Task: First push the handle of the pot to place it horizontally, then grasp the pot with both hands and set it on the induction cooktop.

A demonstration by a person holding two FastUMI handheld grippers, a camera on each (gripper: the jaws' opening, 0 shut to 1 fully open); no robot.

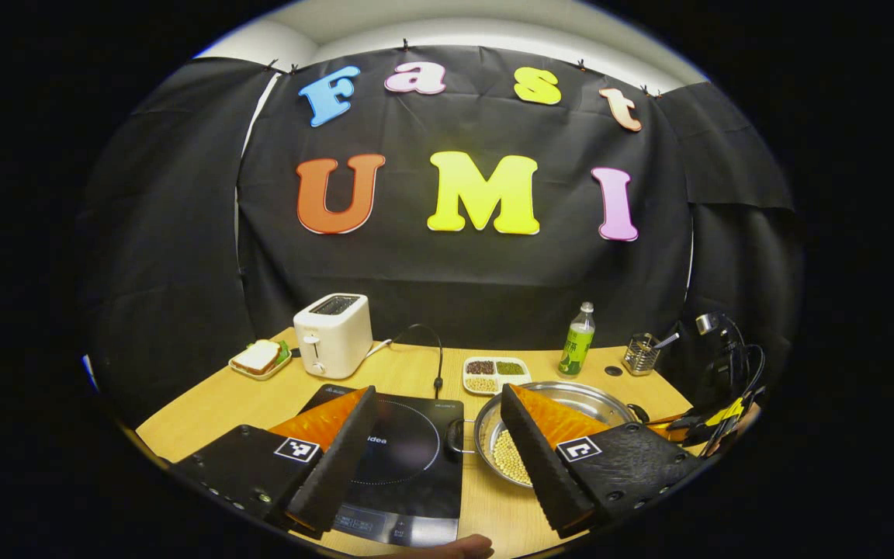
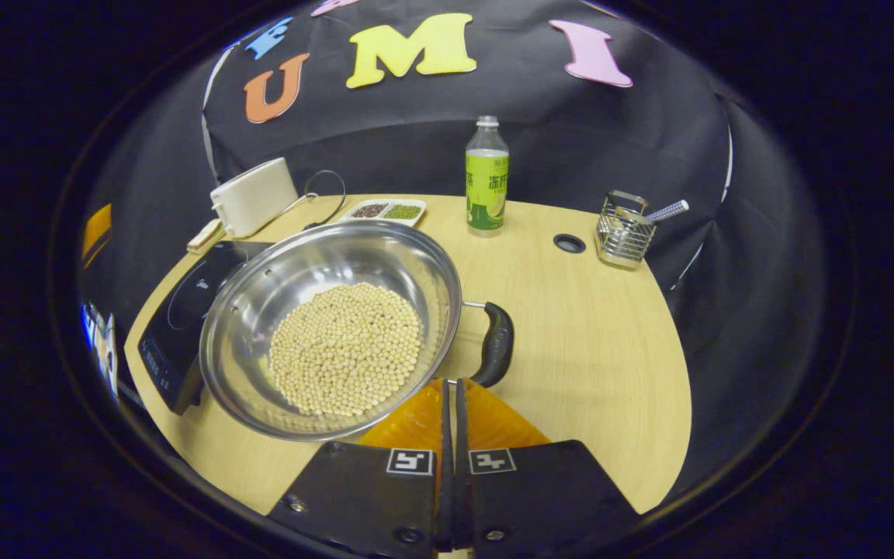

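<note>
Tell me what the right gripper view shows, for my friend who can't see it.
A shiny round steel pot full of pale beans sits on a wooden table, beside a flat black induction cooktop. The right gripper, jaws closed together, reaches toward the pot's black side handle. Behind stand a green-labelled plastic bottle and a white toaster.

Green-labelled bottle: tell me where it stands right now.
In the right gripper view the green-labelled bottle stands upright at the table's far edge, behind the pot of beans, between the divided bean tray and the wire utensil holder.

L claw (image 1: 439, 404) wide open; R claw (image 2: 452, 388) closed, empty.
</note>
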